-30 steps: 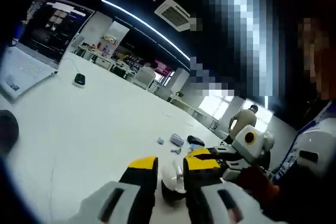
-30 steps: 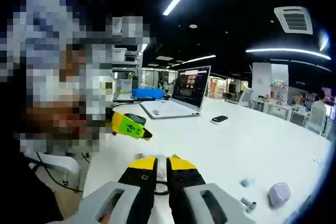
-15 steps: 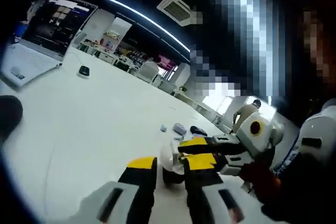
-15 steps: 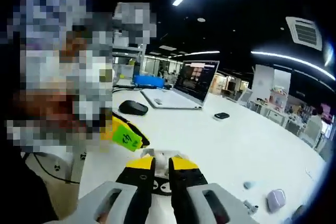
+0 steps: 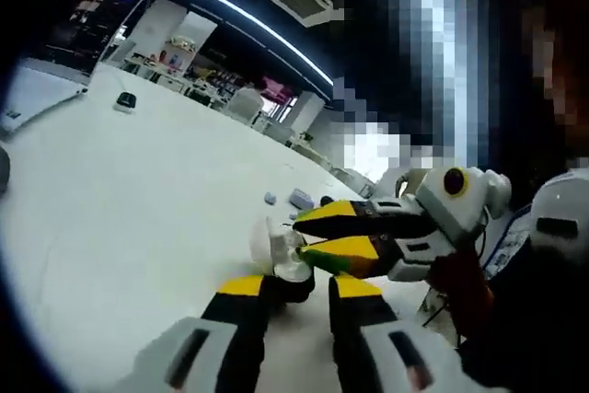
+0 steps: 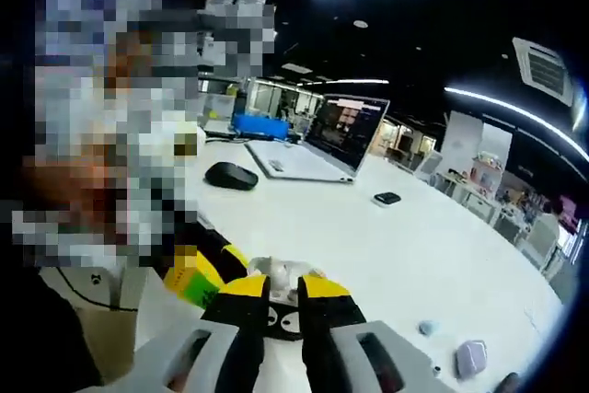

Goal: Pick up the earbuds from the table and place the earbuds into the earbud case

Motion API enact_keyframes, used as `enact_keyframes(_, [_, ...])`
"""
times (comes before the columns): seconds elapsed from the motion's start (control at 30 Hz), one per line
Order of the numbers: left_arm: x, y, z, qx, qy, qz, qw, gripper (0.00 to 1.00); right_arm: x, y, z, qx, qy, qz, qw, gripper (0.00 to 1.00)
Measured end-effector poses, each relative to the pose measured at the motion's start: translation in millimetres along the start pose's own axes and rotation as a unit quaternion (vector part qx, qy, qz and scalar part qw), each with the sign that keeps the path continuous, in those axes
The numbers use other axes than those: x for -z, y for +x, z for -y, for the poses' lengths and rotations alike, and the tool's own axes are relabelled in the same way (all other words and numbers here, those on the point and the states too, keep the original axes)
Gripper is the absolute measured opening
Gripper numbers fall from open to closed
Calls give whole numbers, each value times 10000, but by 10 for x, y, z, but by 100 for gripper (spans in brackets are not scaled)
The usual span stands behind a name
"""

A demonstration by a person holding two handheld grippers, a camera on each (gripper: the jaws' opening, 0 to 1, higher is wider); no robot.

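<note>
My left gripper (image 5: 299, 281) is shut on a small earbud case (image 5: 276, 250) with a dark base and an open white lid, held above the white table (image 5: 138, 200). My right gripper (image 5: 299, 235) reaches in from the right, its yellow tips right at the open case. In the right gripper view my right gripper (image 6: 282, 281) has its jaws nearly together on a small earbud, mostly hidden between them. The case (image 6: 276, 271) sits just past the tips. One of the left gripper's fingers (image 6: 201, 273), with a green sticker, is at the lower left.
An open laptop (image 6: 304, 158), a black mouse (image 6: 230, 175) and a small dark device (image 6: 386, 198) lie further back on the table. A lavender case (image 6: 469, 356) and a small bluish piece (image 6: 425, 328) lie to the right. A person stands close behind both grippers.
The two grippers have closed in on each other. The right gripper's tips have moved from beside the case to its open top. Both views shifted with the hands.
</note>
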State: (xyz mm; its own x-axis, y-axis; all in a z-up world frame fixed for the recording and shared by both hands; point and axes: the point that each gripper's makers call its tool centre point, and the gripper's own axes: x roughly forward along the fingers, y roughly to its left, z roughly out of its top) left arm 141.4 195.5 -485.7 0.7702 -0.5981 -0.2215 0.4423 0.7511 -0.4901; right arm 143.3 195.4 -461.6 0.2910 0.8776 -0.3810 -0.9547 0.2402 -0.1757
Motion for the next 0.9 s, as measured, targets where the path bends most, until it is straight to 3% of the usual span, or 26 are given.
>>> enact_keyframes(0.17, [26,21,-25,5,313,-151,9994,29,-112,13,31,-165,79,-49,9998,12])
enact_keyframes(0.27, [23,65,-64,-44,410,-112,9991,29,36,119,55,-290,-92,-457,9985,12])
enact_keyframes(0.37, [58,127,-102,-148,531,-205,9983,31,110,159,52,-327,1,-481,9983,12])
enact_keyframes(0.53, [38,87,-121,-69,160,-145,9997,31,128,75,118,-295,-69,-399,9987,13])
enact_keyframes(0.63, [2,39,-154,-118,21,-102,9999,31,51,-16,333,-382,-194,-305,9986,18])
enact_keyframes(0.67, [-26,25,-160,-102,-161,-67,9998,31,111,-30,330,-699,-518,-573,9946,22])
enact_keyframes(0.73, [-91,12,-204,-144,-459,30,9988,32,277,-27,187,-1463,-776,-1050,9806,30])
enact_keyframes(0.83, [-170,57,-317,-209,-695,112,9973,31,303,96,215,-1539,-1443,-1067,9716,30])
enact_keyframes(0.9, [-169,124,-351,-219,-729,25,9971,31,321,141,206,-1600,-1361,-1095,9715,30])
